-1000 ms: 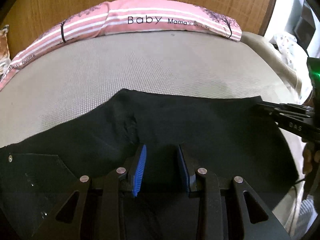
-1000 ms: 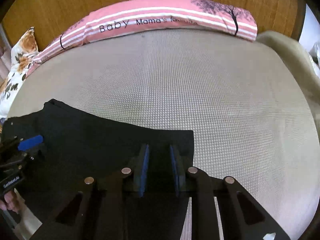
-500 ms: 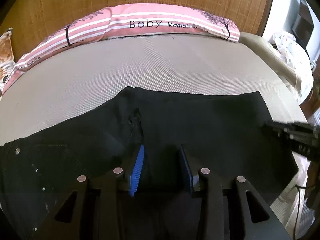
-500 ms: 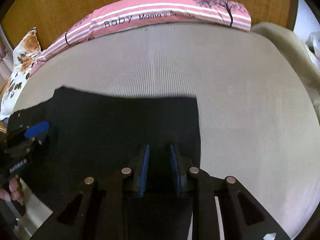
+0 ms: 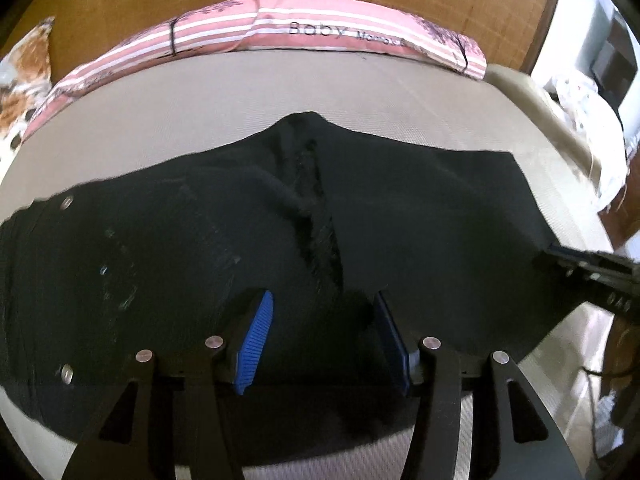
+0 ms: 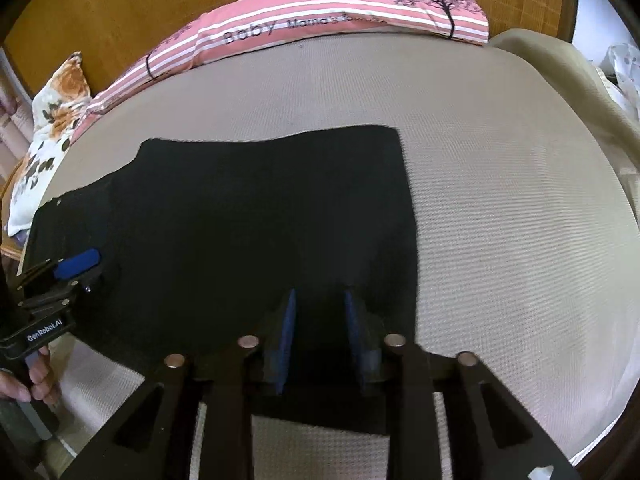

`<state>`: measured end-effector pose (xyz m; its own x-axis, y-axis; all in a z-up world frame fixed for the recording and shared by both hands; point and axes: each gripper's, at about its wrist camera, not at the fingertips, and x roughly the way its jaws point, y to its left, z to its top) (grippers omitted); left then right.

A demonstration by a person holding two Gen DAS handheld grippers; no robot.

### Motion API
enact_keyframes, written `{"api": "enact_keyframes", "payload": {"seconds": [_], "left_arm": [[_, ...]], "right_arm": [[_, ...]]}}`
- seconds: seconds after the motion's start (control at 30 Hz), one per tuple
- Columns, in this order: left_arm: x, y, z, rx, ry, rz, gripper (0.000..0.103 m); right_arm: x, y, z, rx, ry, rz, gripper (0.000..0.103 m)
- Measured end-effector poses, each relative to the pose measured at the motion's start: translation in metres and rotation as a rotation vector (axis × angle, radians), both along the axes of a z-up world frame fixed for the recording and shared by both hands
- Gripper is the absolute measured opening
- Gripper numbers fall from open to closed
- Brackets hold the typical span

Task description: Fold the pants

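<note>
Because the pants [image 5: 420, 220] are soft, limp cloth, they should sag and crease unless taken at an edge or corner. They lie flat on the bed [image 6: 500, 200], waist to the left. Both grippers sit at the near edge: the left gripper [image 5: 324, 328] spread over the crotch seam, the right gripper [image 6: 318, 320] parted near the hem, seemingly not pinching.

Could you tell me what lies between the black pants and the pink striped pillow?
Only bare beige mattress separates black pants from pink striped pillow, in both views.
</note>
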<state>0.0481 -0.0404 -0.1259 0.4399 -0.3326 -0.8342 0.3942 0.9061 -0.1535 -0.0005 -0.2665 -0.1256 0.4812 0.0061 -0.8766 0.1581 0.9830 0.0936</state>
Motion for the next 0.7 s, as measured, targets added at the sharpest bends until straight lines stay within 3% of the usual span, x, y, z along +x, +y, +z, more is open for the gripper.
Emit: {"api": "enact_keyframes", "payload": {"seconds": [0.33, 0.7], "left_arm": [[-0.017, 0.071, 0.026, -0.101, -0.02, 0.191, 0.054], [-0.023, 0.154, 0.033, -0.208, -0.005, 0.431, 0.054]], "right_arm": [[0.0, 0.064, -0.007, 0.001, 0.023, 0.158, 0.036], [0.012, 0.118, -0.01, 0.024, 0.035, 0.296, 0.036]]}}
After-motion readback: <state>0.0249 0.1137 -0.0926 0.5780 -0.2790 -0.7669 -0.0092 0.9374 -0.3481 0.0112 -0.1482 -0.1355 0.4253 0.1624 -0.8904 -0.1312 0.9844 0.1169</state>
